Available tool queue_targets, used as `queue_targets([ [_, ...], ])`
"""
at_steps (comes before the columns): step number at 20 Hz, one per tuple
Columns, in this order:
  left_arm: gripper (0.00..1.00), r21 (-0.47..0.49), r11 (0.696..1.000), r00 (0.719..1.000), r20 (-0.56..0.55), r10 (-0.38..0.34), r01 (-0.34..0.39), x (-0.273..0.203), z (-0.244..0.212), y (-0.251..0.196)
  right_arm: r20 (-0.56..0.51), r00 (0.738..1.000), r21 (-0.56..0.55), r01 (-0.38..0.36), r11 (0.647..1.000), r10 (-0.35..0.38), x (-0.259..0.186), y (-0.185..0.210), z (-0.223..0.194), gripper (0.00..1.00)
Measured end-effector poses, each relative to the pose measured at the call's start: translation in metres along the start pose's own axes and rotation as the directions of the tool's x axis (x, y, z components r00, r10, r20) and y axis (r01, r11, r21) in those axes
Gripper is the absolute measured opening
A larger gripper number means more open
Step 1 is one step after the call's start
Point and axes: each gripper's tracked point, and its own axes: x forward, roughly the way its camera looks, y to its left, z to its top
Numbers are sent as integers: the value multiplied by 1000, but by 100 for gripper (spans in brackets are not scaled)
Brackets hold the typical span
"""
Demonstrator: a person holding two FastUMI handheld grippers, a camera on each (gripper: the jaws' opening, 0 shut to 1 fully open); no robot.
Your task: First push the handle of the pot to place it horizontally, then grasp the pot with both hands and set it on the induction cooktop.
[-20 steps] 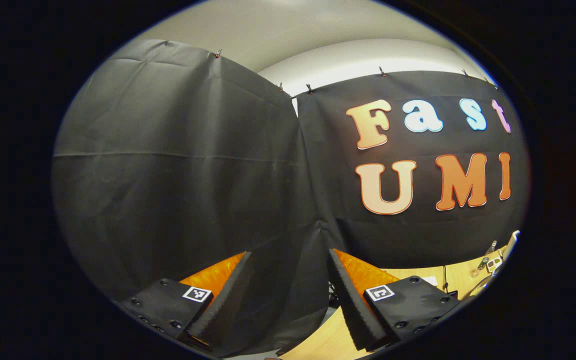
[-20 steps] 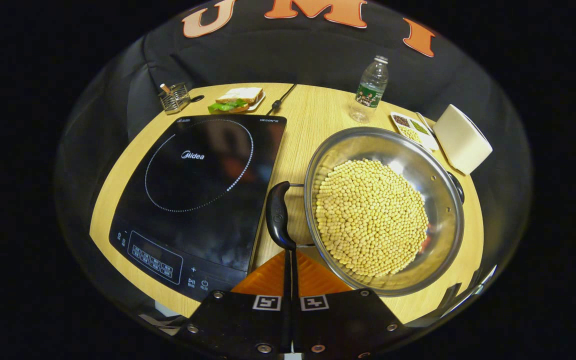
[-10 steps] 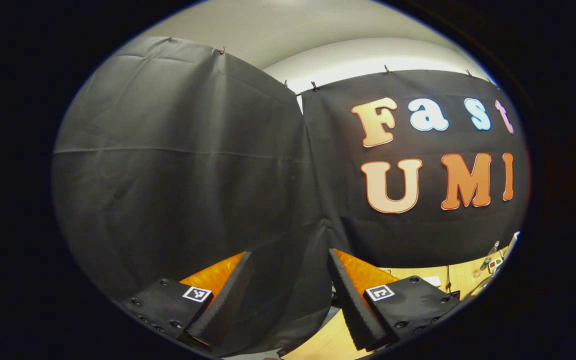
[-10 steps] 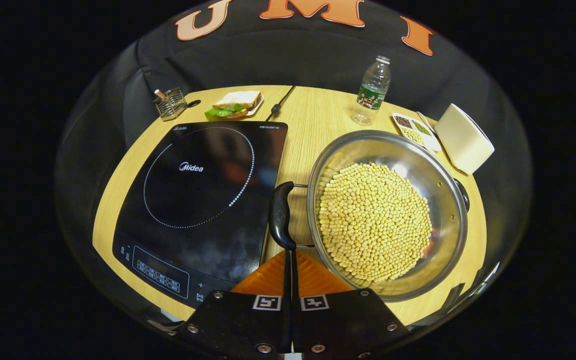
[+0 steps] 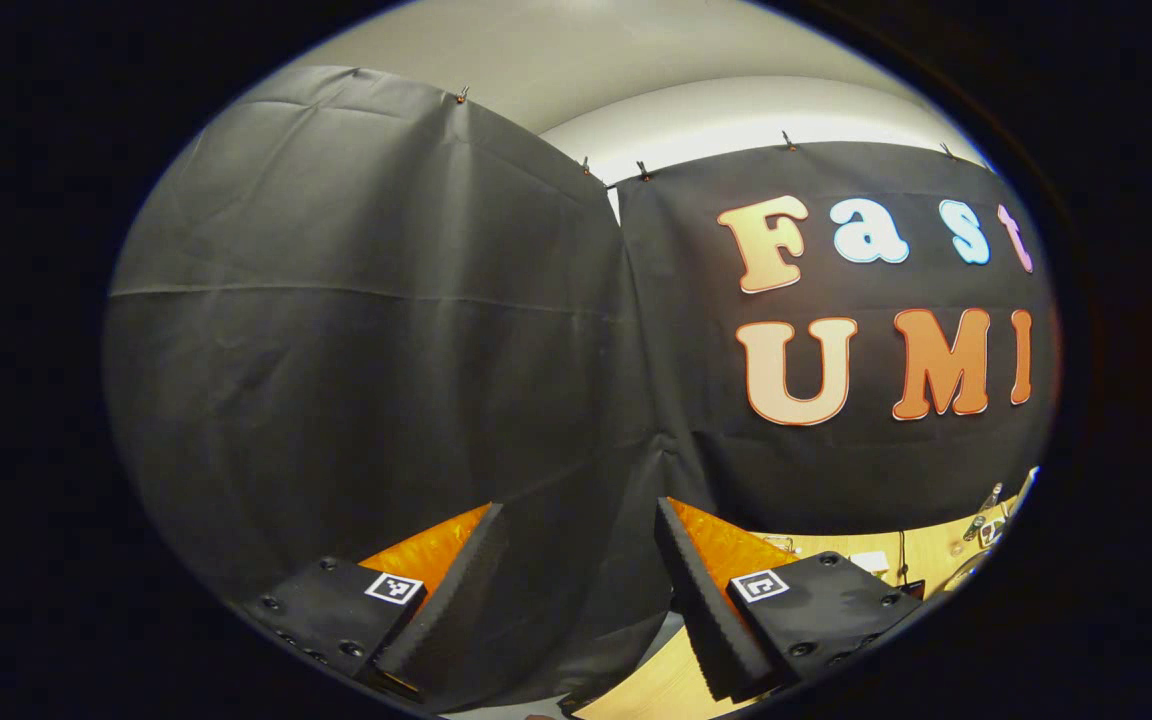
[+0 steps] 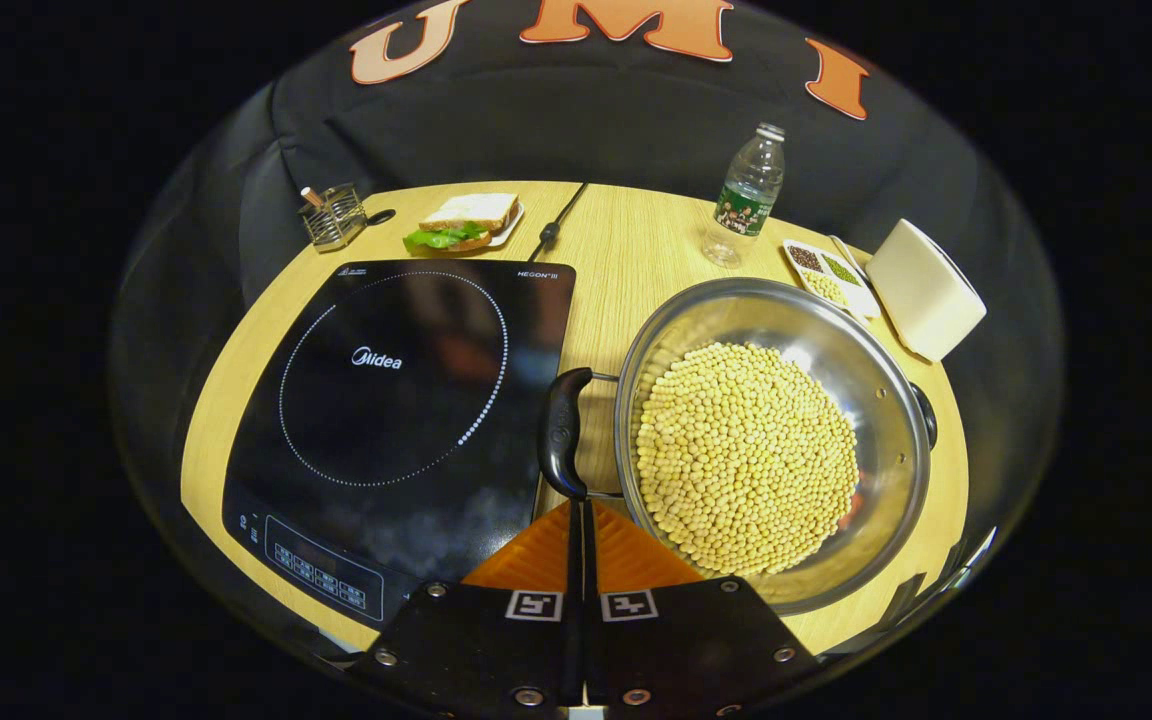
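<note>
r gripper [image 6: 576,505] pulling back a bit vs 1 s ago; pot [image 6: 771,440] w/ beans and cooktop [image 6: 396,400] sliding lower in right gripper view. fingers pressed together, holding nothing, tip touching handle [image 6: 563,432]. pot sitting on tabletop [image 6: 626,240] beside cooktop, push not done imo. l gripper [image 5: 576,580] spread wide, aiming at wall, drifting slightly.
</note>
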Motion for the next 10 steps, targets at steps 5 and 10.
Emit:
queue_targets([
  [5, 96, 6, 1000, 1000, 0, -13, 13, -7, 2, 20, 21, 1000, 11, 11, 1000, -11, 5, 3, 7, 0],
  [10, 96, 19, 997, 997, -4, -74, 74, 0, 2, 7, 36, 999, 26, 25, 999, -26, 9, 5, 13, 0],
])
